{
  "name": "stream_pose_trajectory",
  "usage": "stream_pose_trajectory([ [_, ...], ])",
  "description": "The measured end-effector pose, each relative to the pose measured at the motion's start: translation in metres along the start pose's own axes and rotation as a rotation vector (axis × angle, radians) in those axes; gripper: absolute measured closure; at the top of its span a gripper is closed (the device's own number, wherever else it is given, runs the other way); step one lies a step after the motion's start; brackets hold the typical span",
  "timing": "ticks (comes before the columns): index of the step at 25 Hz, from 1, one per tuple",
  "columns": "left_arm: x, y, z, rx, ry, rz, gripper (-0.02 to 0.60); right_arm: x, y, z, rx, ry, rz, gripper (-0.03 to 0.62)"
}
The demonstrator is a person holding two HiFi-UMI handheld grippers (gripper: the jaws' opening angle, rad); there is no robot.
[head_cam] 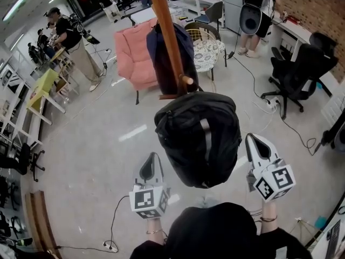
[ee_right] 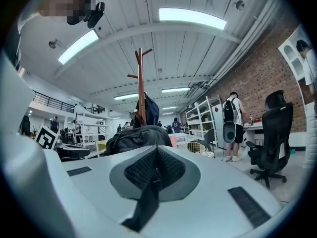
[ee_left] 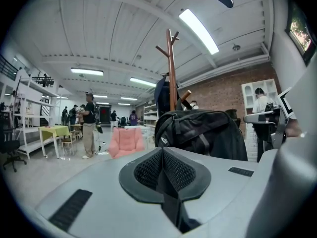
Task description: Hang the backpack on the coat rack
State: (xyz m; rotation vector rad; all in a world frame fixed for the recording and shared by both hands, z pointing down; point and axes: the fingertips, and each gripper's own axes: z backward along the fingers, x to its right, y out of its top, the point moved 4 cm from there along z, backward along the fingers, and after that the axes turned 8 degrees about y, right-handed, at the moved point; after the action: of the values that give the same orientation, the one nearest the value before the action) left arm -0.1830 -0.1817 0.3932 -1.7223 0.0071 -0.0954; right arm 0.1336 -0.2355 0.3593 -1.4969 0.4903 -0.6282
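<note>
The room was a large open workshop with a pale grey floor point(head_cam: 108, 144), a brick wall point(head_cam: 318, 4) at the far right and shelving along the left. People stood at benches in the distance. Toward the far middle rose the wooden coat rack point(head_cam: 168, 31), with a dark jacket point(head_cam: 161, 58) hanging on it and a pink armchair point(head_cam: 135, 58) just behind.

The black backpack point(head_cam: 202, 139) hung clear of the floor on the near side of the pole, its top close under a low peg point(head_cam: 186, 81). The exact loop over the peg was too small to make out.

The left gripper point(head_cam: 151, 163) and the right gripper point(head_cam: 255, 143) sat near the person, one on each side of the bag and apart from it. Both had their pads clenched together on nothing.

Judging by this, the hanging looked done. What seemed left was only to see that the bag held steady on its peg.
</note>
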Motion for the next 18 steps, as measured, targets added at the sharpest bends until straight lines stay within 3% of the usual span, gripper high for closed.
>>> stream_pose_trajectory([
  [7, -0.005, 0.002, 0.005, 0.011, -0.024, -0.001, 0.565, 0.004, 0.000, 0.001, 0.007, -0.014, -0.047, 0.580],
  [18, -0.003, -0.001, 0.006, 0.012, -0.029, -0.003, 0.565, 0.010, -0.003, 0.004, -0.011, -0.029, 0.007, 0.582],
])
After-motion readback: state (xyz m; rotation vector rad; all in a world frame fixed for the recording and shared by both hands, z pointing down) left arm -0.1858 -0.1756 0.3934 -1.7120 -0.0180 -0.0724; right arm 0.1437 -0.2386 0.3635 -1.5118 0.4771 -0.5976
